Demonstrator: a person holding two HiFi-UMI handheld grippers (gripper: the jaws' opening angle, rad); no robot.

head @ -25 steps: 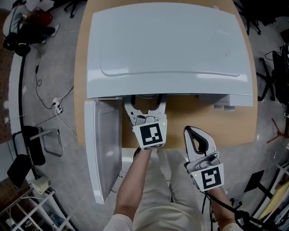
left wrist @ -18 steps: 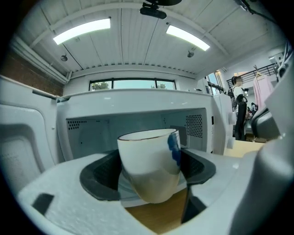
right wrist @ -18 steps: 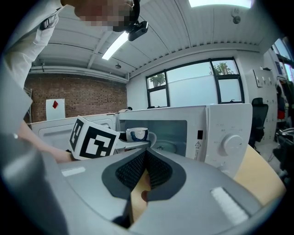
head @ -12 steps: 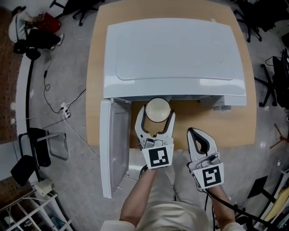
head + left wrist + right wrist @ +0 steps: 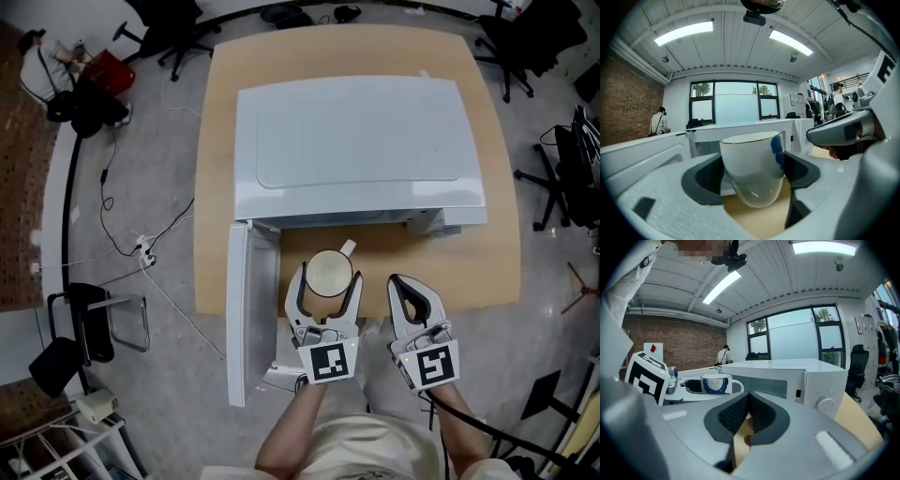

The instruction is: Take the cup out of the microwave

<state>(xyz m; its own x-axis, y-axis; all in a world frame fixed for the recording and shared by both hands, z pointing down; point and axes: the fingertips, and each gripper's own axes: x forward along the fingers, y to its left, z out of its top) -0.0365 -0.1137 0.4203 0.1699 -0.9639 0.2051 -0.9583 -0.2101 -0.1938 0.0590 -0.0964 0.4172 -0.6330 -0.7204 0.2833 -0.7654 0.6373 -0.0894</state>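
The white cup [image 5: 328, 274] with a blue mark and a handle hangs over the wooden table [image 5: 487, 262], just in front of the white microwave [image 5: 356, 150]. My left gripper [image 5: 328, 276] is shut on the cup, one pad on each side of its wall. In the left gripper view the cup [image 5: 752, 168] sits upright between the dark pads [image 5: 701, 180], above the tabletop. My right gripper [image 5: 412, 286] hovers to the right of it, shut with nothing held. From the right gripper view the cup [image 5: 715, 383] shows at the left and the microwave [image 5: 787, 376] behind the right gripper [image 5: 749, 416].
The microwave door [image 5: 246, 319] stands open, swung out to the left of my left gripper. Office chairs [image 5: 562, 169] stand at the right of the table. Cables and a power strip [image 5: 141, 251] lie on the floor at the left.
My left gripper has drawn back out of the microwave towards me, bringing the cup into view over the table. The right gripper has hardly shifted.
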